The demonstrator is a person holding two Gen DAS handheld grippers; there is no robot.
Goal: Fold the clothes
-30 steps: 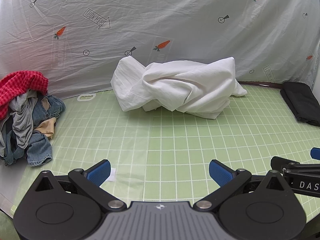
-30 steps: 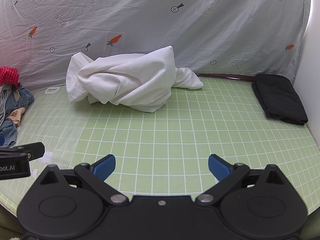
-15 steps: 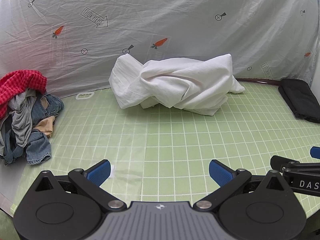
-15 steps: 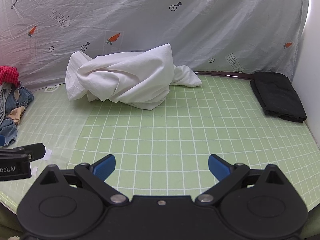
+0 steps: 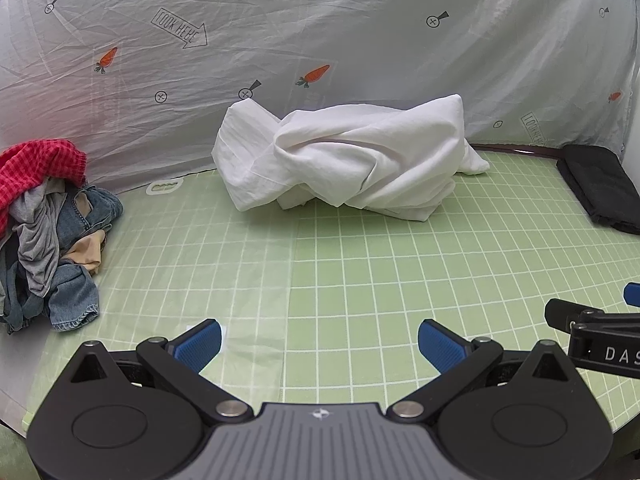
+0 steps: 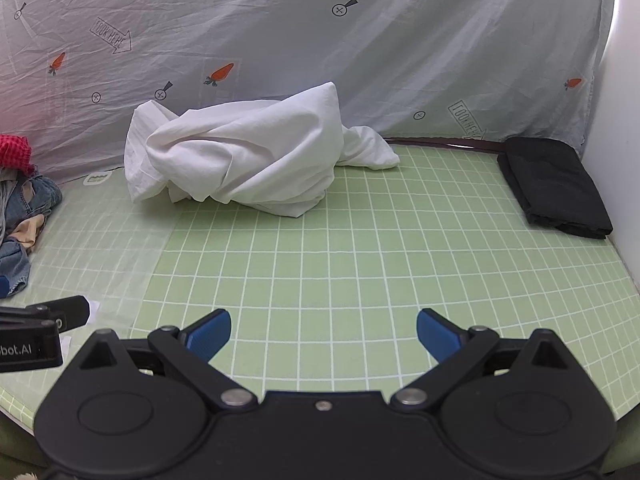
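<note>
A crumpled white garment (image 5: 344,160) (image 6: 240,160) lies in a heap at the back of the green grid mat (image 5: 360,280) (image 6: 360,272), against the printed backdrop. My left gripper (image 5: 320,346) hovers open over the mat's front edge, well short of the heap, with nothing between its blue pads. My right gripper (image 6: 323,334) is likewise open and empty near the front edge. Each gripper shows at the edge of the other's view: the right gripper (image 5: 600,344) on the right, the left gripper (image 6: 36,332) on the left.
A pile of mixed clothes (image 5: 48,232) (image 6: 20,208), red, grey and denim, sits at the left edge. A folded black garment (image 5: 600,184) (image 6: 556,184) lies at the back right. A grey printed sheet (image 5: 320,40) walls off the back. A white wall (image 6: 616,120) stands on the right.
Both grippers have drawn back slightly from the white heap, which now looks a little farther away. Their jaws have stayed open.
</note>
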